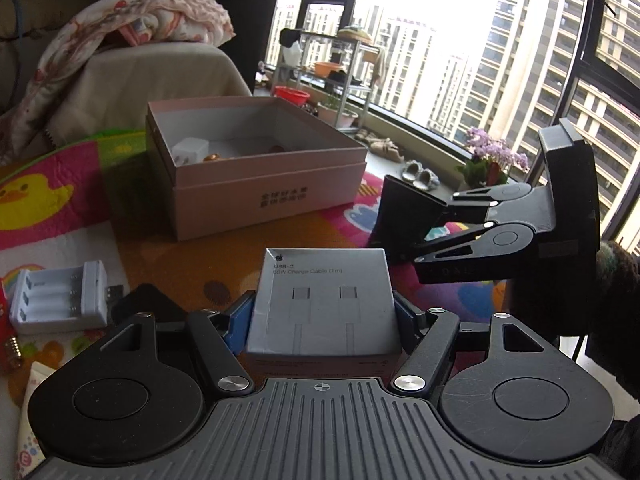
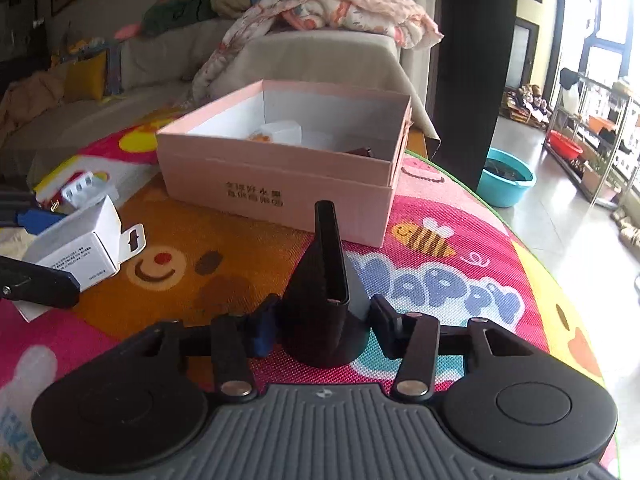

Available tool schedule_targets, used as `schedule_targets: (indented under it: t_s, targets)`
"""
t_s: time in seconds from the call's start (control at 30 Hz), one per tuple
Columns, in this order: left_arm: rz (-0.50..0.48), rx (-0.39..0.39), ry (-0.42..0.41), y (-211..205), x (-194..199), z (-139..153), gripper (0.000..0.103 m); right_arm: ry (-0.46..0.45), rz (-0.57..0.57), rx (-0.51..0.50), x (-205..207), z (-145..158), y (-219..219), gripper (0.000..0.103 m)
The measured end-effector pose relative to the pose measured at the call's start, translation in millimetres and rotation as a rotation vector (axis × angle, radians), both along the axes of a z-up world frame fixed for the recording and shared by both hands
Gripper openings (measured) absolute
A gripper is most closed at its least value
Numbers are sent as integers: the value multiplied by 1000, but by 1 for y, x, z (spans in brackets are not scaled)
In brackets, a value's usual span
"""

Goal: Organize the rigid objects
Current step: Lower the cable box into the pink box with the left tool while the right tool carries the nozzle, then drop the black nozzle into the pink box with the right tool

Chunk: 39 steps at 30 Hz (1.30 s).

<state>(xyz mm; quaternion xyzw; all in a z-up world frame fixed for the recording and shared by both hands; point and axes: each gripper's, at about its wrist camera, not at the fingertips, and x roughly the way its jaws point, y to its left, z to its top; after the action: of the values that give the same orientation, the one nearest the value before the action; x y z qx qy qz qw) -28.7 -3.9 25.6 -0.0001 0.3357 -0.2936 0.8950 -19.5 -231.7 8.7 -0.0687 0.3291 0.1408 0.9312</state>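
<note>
Inside the pink box, small contents sit half hidden by its walls.

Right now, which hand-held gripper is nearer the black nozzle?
Right. The right hand-held gripper has the black nozzle between its fingers; the left hand-held gripper, gripping the cable box, is off to its side.

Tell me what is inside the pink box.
Inside the pink box lie a white blocky item, a small orange-gold thing and a dark reddish piece near the far side. The near wall hides the rest of the floor.
</note>
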Motion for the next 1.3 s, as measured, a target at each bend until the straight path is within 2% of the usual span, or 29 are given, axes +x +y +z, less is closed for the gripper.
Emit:
schedule_targets:
  t_s: [0.07, 0.2, 0.3, 0.43, 0.47, 0.5, 0.53, 0.6, 0.63, 0.67, 0.7, 0.77, 0.87, 0.93, 1.07, 1.2, 1.3]
  targets:
    - [-3, 8, 9, -1, -1, -4, 74, -2, 15, -24, -5, 3, 3, 48]
    - [8, -36, 11, 4, 11, 3, 74, -25, 27, 35, -13, 27, -5, 48]
    - [26, -53, -88, 3, 37, 33, 74, -82, 46, 81, 0, 64, -8, 48]
    - [96, -63, -235, 0, 98, 74, 74, -145, 26, 115, 58, 112, -1, 48]
    - [107, -79, -251, 0, 115, 78, 75, -149, 0, 124, 78, 119, 1, 27]
    - [112, -98, -251, -1, 138, 80, 75, -146, -25, 128, 95, 124, 3, 18]
    - [127, -112, -229, -1, 157, 80, 75, -149, -45, 138, 112, 128, 4, 17]
    - [175, -136, -141, -1, 193, 74, 74, -164, -66, 128, 137, 128, 6, 28]
    - [185, -141, -105, 0, 202, 69, 74, -155, -97, 114, 145, 126, 5, 50]
    - [186, -143, -77, 2, 208, 64, 73, -156, -131, 112, 148, 123, 1, 65]
    - [181, -136, -64, 3, 209, 58, 73, -160, -153, 125, 146, 119, -4, 67]
    - [186, -117, -88, 7, 202, 51, 73, -149, -164, 140, 132, 108, -16, 68]
    - [229, -151, -111, 23, 187, 46, 73, -153, -170, 136, 102, 91, -28, 71]
    - [237, -182, -106, 33, 166, 44, 73, -143, -130, 138, 79, 80, -32, 72]
    - [210, -158, -112, 34, 117, 42, 73, -80, 10, 122, 38, 59, -29, 82]
    - [176, -163, -103, 27, 68, 34, 73, -32, -46, 60, 25, 30, -21, 82]
    - [154, -161, -90, 19, 42, 24, 73, 6, -92, 84, 32, 12, -24, 82]
